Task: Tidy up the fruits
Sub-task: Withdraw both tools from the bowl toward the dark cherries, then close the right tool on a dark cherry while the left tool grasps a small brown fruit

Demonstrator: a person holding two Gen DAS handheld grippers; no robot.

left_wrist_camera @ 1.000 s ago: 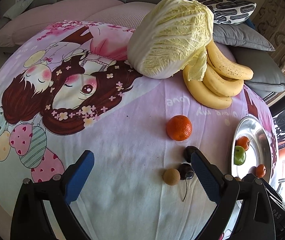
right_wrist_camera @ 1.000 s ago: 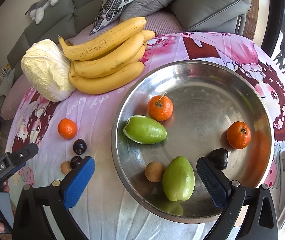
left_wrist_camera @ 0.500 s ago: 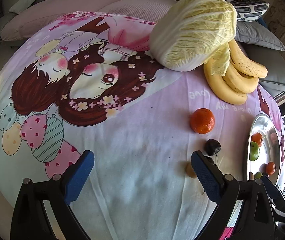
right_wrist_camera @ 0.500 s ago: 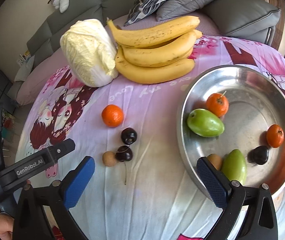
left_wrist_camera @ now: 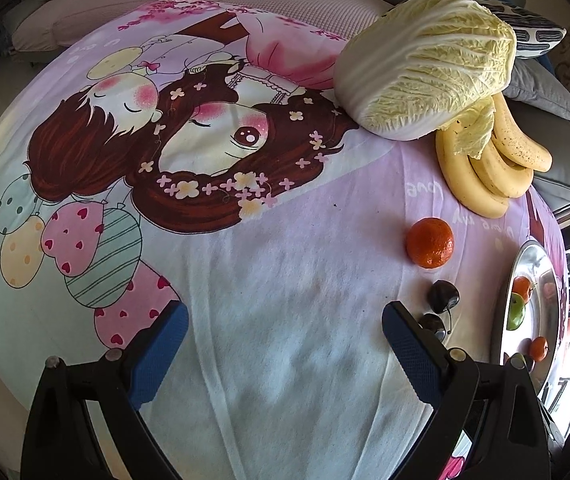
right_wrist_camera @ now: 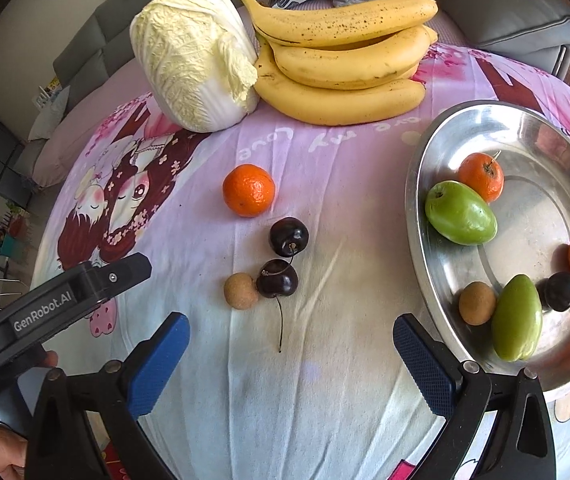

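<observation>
On the cartoon tablecloth lie a loose tangerine [right_wrist_camera: 249, 190], two dark cherries [right_wrist_camera: 289, 237] [right_wrist_camera: 277, 284] and a brown longan [right_wrist_camera: 241, 291]. A steel bowl [right_wrist_camera: 417, 216] at the right holds two tangerines, two green fruits, a longan and a dark cherry. My right gripper [right_wrist_camera: 291, 360] is open and empty, just short of the cherries. My left gripper [left_wrist_camera: 283, 350] is open and empty over bare cloth; the tangerine [left_wrist_camera: 430, 242] and a cherry [left_wrist_camera: 443, 297] lie to its right. The left gripper also shows in the right wrist view [right_wrist_camera: 65, 300].
A napa cabbage [right_wrist_camera: 193, 56] and a bunch of bananas [right_wrist_camera: 341, 60] lie at the table's far side. Grey sofa cushions [right_wrist_camera: 505, 12] stand behind. The bowl [left_wrist_camera: 525, 256] sits at the table's right edge in the left wrist view.
My right gripper has swung left, from over the bowl to over the loose cherries and longan. My left gripper has drawn back and left, so the loose fruit now sits at its right.
</observation>
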